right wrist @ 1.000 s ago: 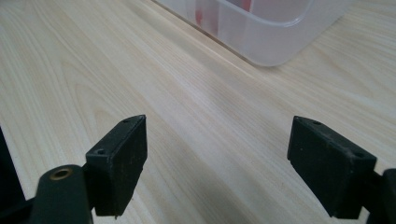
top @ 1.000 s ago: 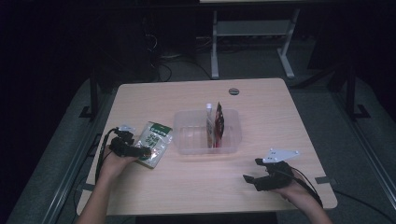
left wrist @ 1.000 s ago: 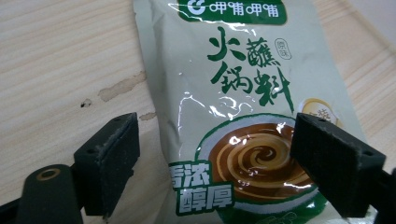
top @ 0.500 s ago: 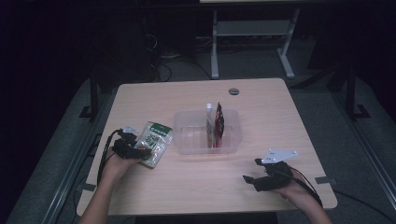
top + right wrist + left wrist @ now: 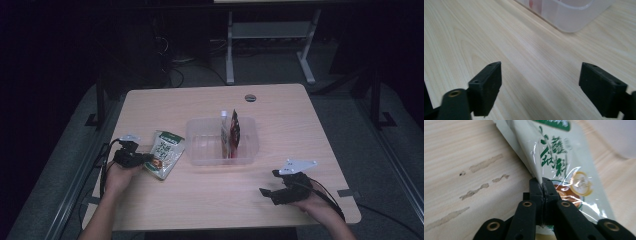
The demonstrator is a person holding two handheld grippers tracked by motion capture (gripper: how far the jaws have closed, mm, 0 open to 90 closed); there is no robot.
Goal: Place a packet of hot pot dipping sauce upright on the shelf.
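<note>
Wooden table (image 5: 210, 200) centre frame. Left gripper (image 5: 142, 159) at lower left, jaws just closed on edge of green-and-white packet (image 5: 166, 153). Clear bin (image 5: 200, 145) at centre, just right of packet; two packets (image 5: 230, 134) upright inside. Right gripper (image 5: 267, 194) at lower right, resting on table, nothing between jaws.

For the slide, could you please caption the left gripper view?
Left hand-held gripper pinches the edge of a green-printed snack packet on the wooden table.
</note>
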